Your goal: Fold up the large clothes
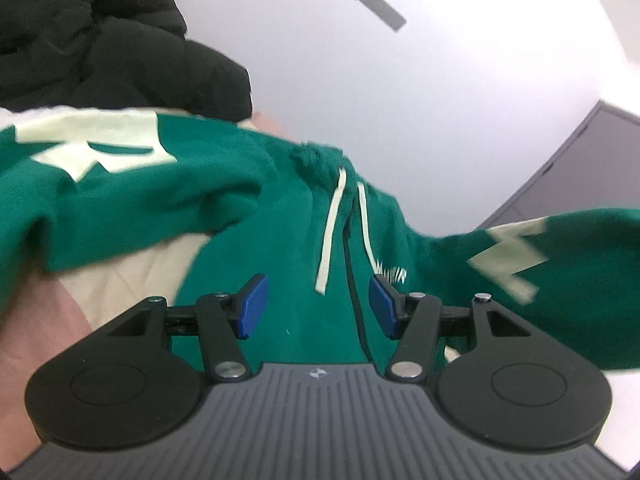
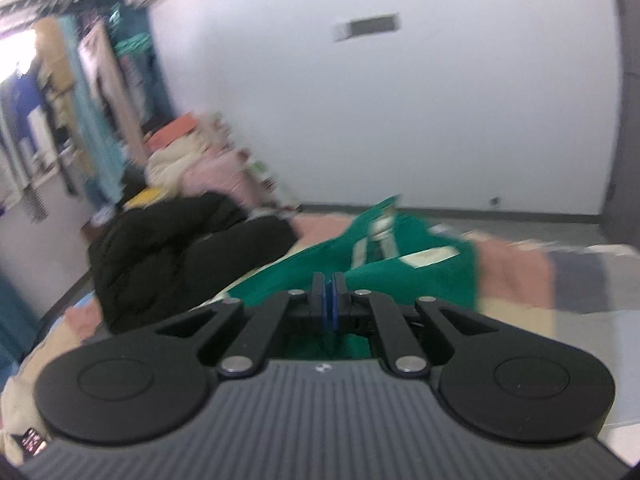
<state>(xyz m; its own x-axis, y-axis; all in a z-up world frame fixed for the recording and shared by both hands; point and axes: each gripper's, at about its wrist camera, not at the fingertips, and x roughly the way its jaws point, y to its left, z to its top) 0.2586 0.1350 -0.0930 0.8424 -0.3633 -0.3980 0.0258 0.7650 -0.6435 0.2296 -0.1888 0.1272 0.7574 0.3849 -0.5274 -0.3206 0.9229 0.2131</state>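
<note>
A green hoodie (image 1: pixel 280 216) with pale patches and white drawstrings (image 1: pixel 332 232) lies spread on a pink and cream bedcover (image 1: pixel 80 312). My left gripper (image 1: pixel 318 304) is open, its blue pads (image 1: pixel 254 306) held just above the hoodie's chest on either side of the drawstrings. In the right wrist view my right gripper (image 2: pixel 329 300) is shut on the green hoodie (image 2: pixel 400 276), with the fabric pinched between the pads and hanging below them. That view is blurred.
A black puffy jacket (image 1: pixel 100 52) lies at the far side of the bed, also in the right wrist view (image 2: pixel 180 256). Piled clothes (image 2: pixel 188 160) and hanging garments (image 2: pixel 100 80) stand along the left wall. A white wall (image 1: pixel 400 100) is behind.
</note>
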